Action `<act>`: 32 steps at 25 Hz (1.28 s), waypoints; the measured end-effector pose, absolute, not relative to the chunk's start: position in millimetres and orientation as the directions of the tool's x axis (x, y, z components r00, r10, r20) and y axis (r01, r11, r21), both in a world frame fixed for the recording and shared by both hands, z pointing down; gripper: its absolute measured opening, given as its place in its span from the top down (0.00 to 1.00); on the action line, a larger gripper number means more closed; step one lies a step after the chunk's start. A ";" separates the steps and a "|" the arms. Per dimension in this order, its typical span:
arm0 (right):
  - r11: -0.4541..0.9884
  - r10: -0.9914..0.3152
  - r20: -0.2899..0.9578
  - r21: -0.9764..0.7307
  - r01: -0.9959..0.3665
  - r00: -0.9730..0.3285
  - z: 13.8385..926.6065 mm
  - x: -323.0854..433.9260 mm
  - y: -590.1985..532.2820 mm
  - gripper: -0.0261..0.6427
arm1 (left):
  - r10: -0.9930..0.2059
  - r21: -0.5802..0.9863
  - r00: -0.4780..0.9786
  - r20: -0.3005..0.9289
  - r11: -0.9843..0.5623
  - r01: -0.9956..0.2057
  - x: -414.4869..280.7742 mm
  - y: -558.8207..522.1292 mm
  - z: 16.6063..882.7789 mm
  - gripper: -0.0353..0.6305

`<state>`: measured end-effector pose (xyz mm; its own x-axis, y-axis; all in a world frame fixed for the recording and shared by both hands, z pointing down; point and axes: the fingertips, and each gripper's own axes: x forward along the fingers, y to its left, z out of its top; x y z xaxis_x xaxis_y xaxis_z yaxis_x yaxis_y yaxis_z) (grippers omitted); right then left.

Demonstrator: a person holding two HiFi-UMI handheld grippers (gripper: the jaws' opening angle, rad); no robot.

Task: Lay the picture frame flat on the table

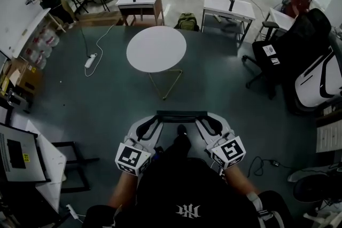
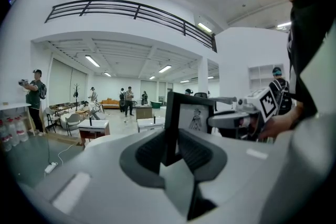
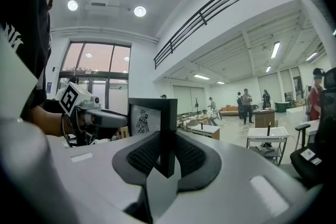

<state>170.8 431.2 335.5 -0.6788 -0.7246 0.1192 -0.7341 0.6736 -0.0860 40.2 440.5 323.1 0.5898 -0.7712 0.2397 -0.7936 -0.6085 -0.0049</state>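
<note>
- Closest to the head camera, the person's black-shirted torso is filling the bottom of the view, with both forearms reaching forward.
- Dark grey-green floor is spreading out under everything in front of the person.
- Further ahead, a round white counter is standing on thin gold legs, well apart from both claws.
- Held forward on the person's left, the left claw is pinching the left edge of the picture frame, with a dark ribbed pad pressing on either face.
- Opposite it, the right claw is pinching the frame's right edge in the same way, its jaws closing on the black border.
- Between the two claws, the picture frame is hanging upright in the air above the floor, short of the counter. From the head view it is showing only as a dark bar. Its white picture with a small dark drawn figure is showing in both gripper views.
</note>
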 end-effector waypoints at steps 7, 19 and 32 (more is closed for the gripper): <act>0.650 -0.748 0.111 -0.083 -0.756 -0.655 333.0 178.4 398.3 0.84 | -0.747 -0.016 0.623 0.233 -0.643 -0.766 49.4 400.0 317.8 0.83; 0.677 -0.719 0.140 -0.082 -0.732 -0.681 334.9 169.3 307.5 0.84 | -0.767 0.025 0.598 0.234 -0.610 -0.792 38.7 312.9 326.5 0.83; 0.672 -0.719 0.184 -0.058 -0.738 -0.670 324.2 178.7 205.6 0.84 | -0.757 0.065 0.628 0.181 -0.628 -0.776 49.4 197.2 320.2 0.83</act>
